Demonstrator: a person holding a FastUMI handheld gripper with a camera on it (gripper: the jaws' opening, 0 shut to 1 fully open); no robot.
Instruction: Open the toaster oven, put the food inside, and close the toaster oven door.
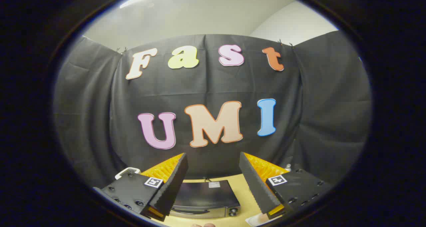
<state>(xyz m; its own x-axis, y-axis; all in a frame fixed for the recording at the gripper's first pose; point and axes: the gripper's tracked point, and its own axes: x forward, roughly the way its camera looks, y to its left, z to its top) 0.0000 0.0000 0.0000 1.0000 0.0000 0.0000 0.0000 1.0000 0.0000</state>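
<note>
The toaster oven [204, 198] is a dark box with a metal front, standing on the pale wooden table [244, 192] below and ahead of my fingers. I look down on its top; its door looks closed. My gripper [213, 158] hangs above it, open, with nothing between the fingers. A white plate edge [258, 219] peeks out under the right finger, near the oven's front right corner. Whether food lies on it I cannot tell.
A white handle-like piece [126, 171] sits by the left finger. A small metal knob [288, 167] shows beyond the right finger. A fingertip [203, 225] of a person shows in front of the oven. The black cloth wall [316, 120] stands close behind the table.
</note>
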